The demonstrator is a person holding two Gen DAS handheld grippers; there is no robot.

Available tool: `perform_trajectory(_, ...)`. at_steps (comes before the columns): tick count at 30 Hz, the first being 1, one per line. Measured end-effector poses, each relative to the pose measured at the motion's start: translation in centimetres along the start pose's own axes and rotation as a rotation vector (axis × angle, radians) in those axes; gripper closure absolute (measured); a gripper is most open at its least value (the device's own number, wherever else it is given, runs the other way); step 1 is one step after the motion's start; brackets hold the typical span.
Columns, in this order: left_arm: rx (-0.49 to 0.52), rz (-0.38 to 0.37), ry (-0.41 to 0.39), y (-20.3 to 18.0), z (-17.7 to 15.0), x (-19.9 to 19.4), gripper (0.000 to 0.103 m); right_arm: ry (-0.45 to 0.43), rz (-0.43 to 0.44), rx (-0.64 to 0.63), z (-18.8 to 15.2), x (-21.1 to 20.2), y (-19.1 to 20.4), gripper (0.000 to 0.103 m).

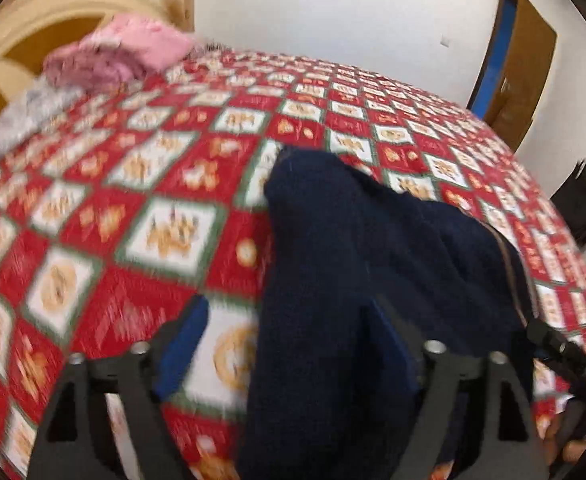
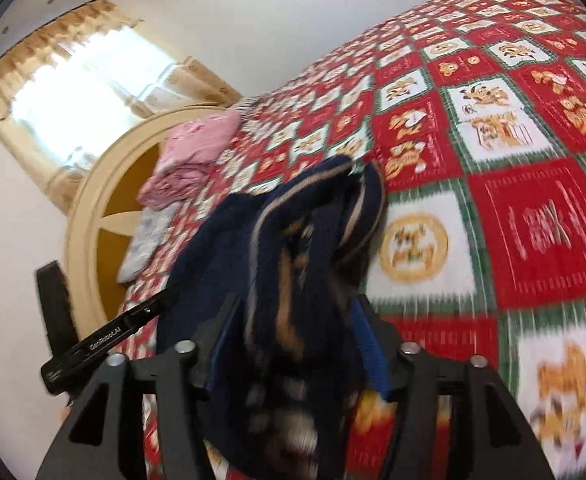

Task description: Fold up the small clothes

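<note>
We hold the left gripper (image 1: 289, 344) over a bed (image 1: 141, 184) with a red, white and green patterned cover. Its jaws stand wide apart, and a dark navy garment (image 1: 333, 248) runs up between them without either blue pad pressing on it. The cloth drapes forward of the jaws onto the cover, bunched and not laid flat.

The right gripper (image 2: 293, 344) is likewise parted, though less widely. The same navy garment (image 2: 277, 232), here showing tan stripes, fills the gap between its jaws and heaps up just ahead of them; we cannot tell whether the pads touch it. The other tool shows as a black bar to the left of these jaws.

Well beyond both sets of jaws, by the headboard (image 2: 93, 216), lie a pink cloth (image 1: 121, 56) and a pale grey cloth (image 1: 25, 120).

Both views are blurred. We judge the main risk to be a crumpled landing: with neither gripper holding, the garment may fall in a twisted heap, hiding its edges and spoiling any fold. A loose layer may also snag on a finger as we pull clear.
</note>
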State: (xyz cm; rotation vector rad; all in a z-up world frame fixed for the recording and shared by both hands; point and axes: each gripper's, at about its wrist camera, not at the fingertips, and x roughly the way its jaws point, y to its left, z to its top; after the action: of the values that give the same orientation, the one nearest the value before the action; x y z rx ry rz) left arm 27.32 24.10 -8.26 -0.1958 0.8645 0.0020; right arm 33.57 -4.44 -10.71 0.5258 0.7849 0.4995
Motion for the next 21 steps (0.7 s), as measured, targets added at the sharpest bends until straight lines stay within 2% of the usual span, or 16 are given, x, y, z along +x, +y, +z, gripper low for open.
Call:
perform_trajectory(3,-0.038,-0.062,0.065,0.0,-1.8,1.3,0.013,0.014,-0.052,-0.098,-2.7,-0.9,1.3,0.028)
perform_trajectory(6,-0.082,-0.082,0.113,-0.3,-2.7,2.7,0.013,0.109,-0.1,-0.152,-5.1,0.7,1.7,0.028)
perform_trajectory(7,-0.094,-0.09,0.122,-0.6,-2.9,3.0,0.013,0.084,-0.121,-0.182,-5.5,0.7,2.0,0.028)
perform_trajectory(9,-0.086,-0.061,0.118,-1.1,-3.0,2.9,0.019,0.092,-0.142,-0.205,-5.7,1.1,2.5,0.03)
perform_trajectory(10,-0.074,-0.063,0.114,-1.5,-2.9,2.7,0.03,0.104,-0.142,-0.198,-5.5,1.3,2.7,0.037)
perform_trajectory(11,-0.062,-0.053,0.11,-1.9,-2.8,2.4,0.039,0.118,-0.121,-0.183,-5.4,1.5,2.8,0.064)
perform_trajectory(12,-0.045,-0.034,0.106,-2.3,-2.7,2.1,0.044,0.161,-0.063,-0.133,-5.3,1.9,2.5,0.068)
perform_trajectory(14,-0.044,-0.037,0.106,-2.3,-2.7,1.5,0.064,0.181,-0.062,-0.104,-5.2,2.0,2.5,0.071)
perform_trajectory(16,-0.057,-0.048,0.111,-1.9,-2.6,0.5,0.071,0.208,0.004,-0.054,-5.0,1.6,2.4,0.074)
perform_trajectory(18,-0.066,-0.051,0.124,-1.6,-2.7,-0.3,0.071,0.222,0.101,0.033,-4.7,0.7,2.1,0.075)
perform_trajectory(21,-0.031,-0.041,0.136,-2.1,-3.3,-1.4,0.072,0.237,0.141,0.045,-4.9,-0.9,2.3,0.075)
